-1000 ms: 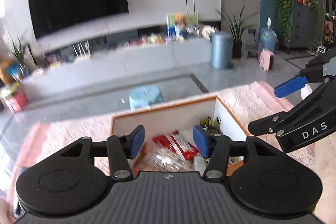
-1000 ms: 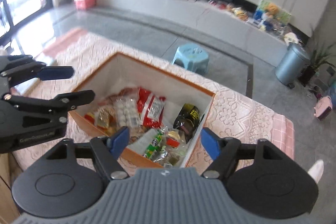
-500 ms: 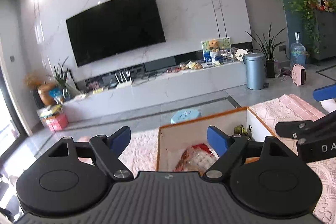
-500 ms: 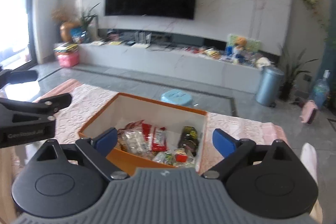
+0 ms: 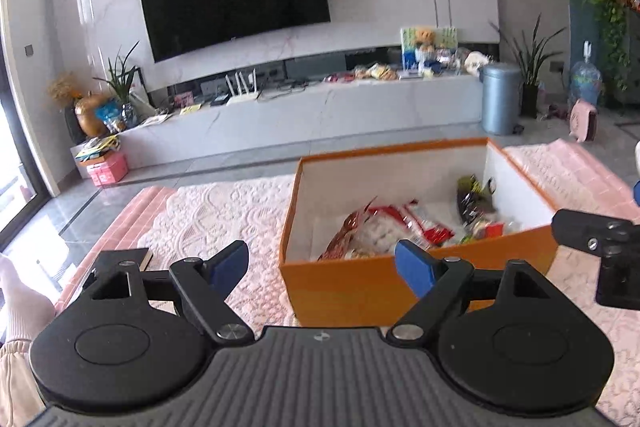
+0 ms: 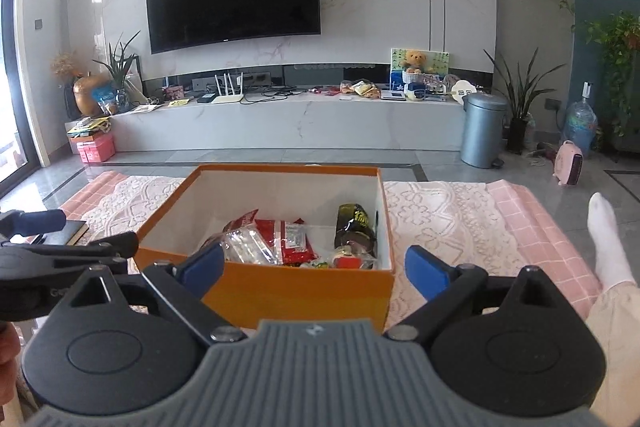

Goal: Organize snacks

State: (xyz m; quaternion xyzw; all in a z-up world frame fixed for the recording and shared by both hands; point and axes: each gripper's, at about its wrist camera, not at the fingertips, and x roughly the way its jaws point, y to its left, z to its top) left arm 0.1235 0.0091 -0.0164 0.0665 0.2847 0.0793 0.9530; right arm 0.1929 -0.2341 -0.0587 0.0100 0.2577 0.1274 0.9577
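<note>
A: Where are the snacks?

B: In the orange cardboard box (image 6: 296, 293), centre of the right wrist view, on a pink lace-patterned cloth (image 6: 440, 219). Inside lie a red packet (image 6: 290, 237), a clear bag of white pieces (image 6: 246, 247) and a dark packet with yellow print (image 6: 354, 225) against the right wall.

A: And the tools?

B: The right gripper (image 6: 314, 267) has its blue pads spread wide before the box's near wall, nothing between them. The left gripper (image 5: 324, 267), lower centre of its own view, is equally wide apart and empty, at the box's near left corner.

A: Anything else?

B: A white-socked foot (image 6: 608, 239) at the right edge.
</note>
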